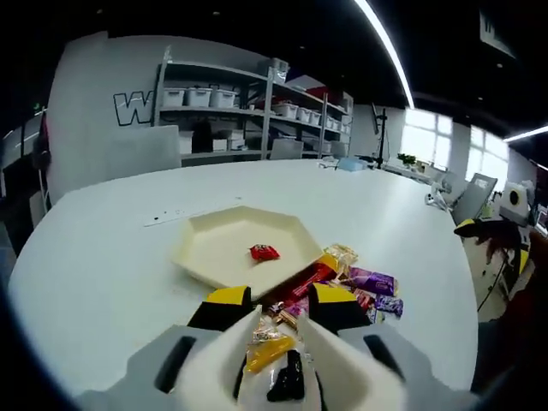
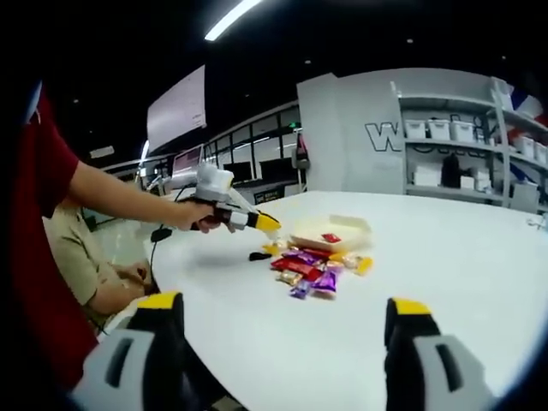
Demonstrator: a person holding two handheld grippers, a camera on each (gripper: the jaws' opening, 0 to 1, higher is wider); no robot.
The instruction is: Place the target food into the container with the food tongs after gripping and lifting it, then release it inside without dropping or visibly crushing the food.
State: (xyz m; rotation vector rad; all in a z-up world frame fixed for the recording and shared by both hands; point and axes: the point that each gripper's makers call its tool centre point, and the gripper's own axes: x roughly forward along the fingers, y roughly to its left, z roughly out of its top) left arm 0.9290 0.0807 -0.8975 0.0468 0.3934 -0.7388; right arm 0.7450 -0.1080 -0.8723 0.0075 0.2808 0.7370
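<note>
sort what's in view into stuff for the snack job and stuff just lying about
Job things: left gripper, shut on a yellow-wrapped snack; cream hexagonal tray holding a red candy; pile of wrapped snacks; right gripper, open.

Lying about: shelves with bins; chair; seated person.

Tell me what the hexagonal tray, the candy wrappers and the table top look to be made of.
Hexagonal tray: probably moulded plastic, cream, matte, with smooth even walls. Candy wrappers: likely thin foil or plastic film, glossy and crinkled, catching highlights. Table top: a smooth white surface, perhaps laminate, with a faint sheen; the exact material cannot be told.
</note>
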